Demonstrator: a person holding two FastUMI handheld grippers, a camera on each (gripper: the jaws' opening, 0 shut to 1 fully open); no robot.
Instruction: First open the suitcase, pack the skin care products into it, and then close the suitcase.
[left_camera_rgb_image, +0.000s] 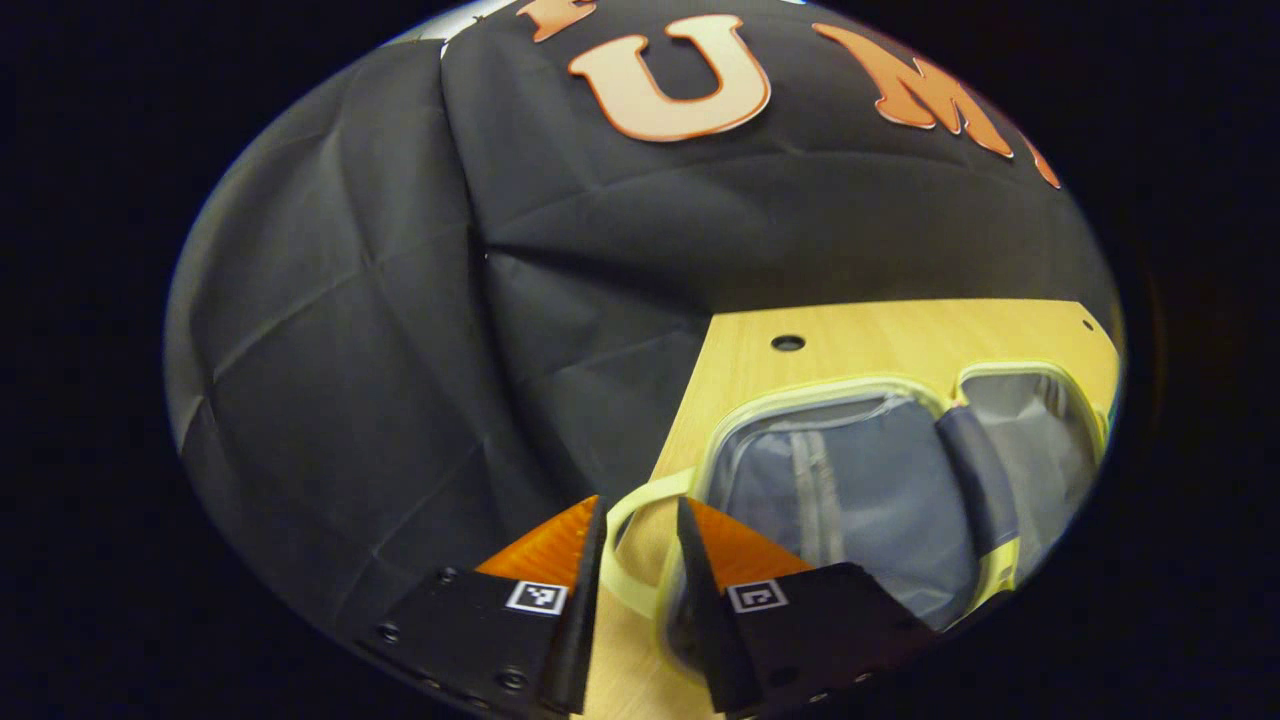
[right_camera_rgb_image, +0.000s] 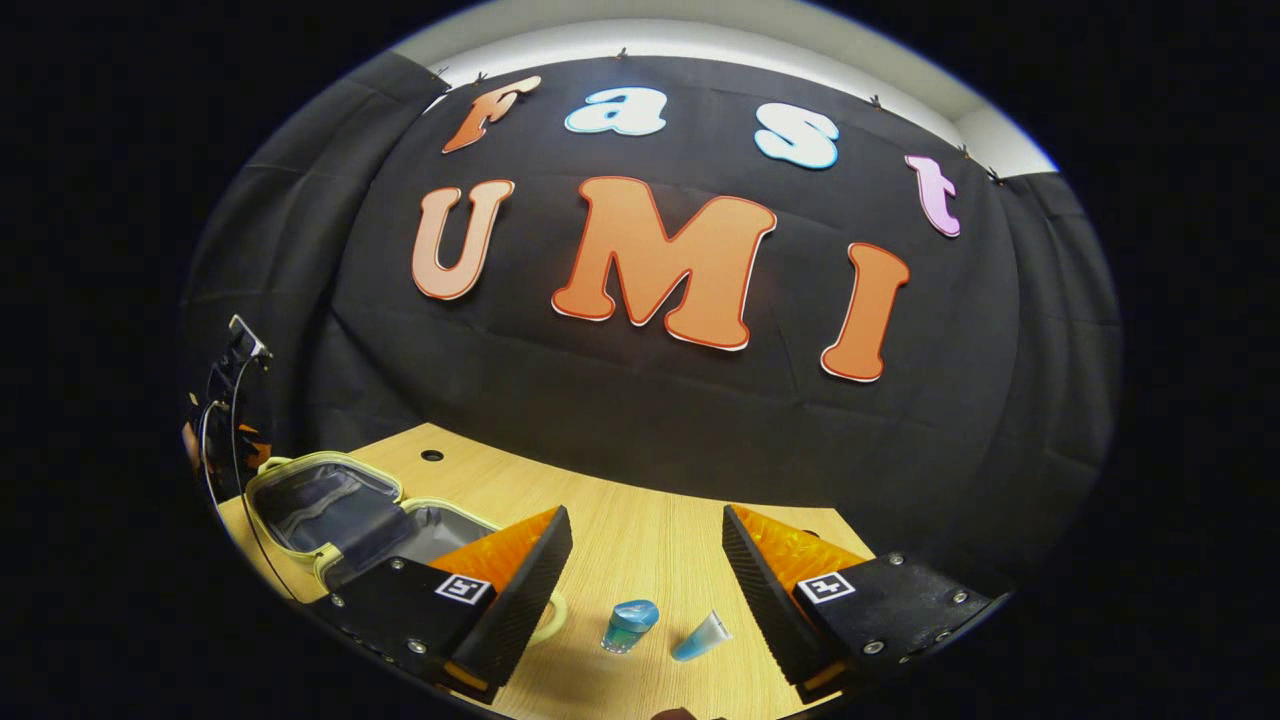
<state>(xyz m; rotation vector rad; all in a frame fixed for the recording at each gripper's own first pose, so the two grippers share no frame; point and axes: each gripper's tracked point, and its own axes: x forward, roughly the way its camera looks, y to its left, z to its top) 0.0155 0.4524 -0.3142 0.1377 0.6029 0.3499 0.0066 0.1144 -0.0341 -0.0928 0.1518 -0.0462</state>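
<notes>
A small suitcase (left_camera_rgb_image: 800, 395) with a pale yellow-green rim lies open and flat on the wooden table, showing grey lining in both halves. Its pale handle loop (left_camera_rgb_image: 625, 590) curves through the narrow gap between my left gripper (left_camera_rgb_image: 640, 505) fingers, which stand slightly apart and do not press on it. In the right gripper view the open suitcase (right_camera_rgb_image: 300, 470) sits at the left. A small blue jar (right_camera_rgb_image: 630, 625) and a blue tube (right_camera_rgb_image: 700, 635) lie on the table below my right gripper (right_camera_rgb_image: 645, 512), which is wide open and holds nothing.
The wooden table (right_camera_rgb_image: 640, 540) ends at the black cloth wall behind it. A round hole (left_camera_rgb_image: 788, 343) sits near the table's back edge beyond the suitcase. The other gripper with its cables (right_camera_rgb_image: 225, 400) hangs at the far left of the right gripper view.
</notes>
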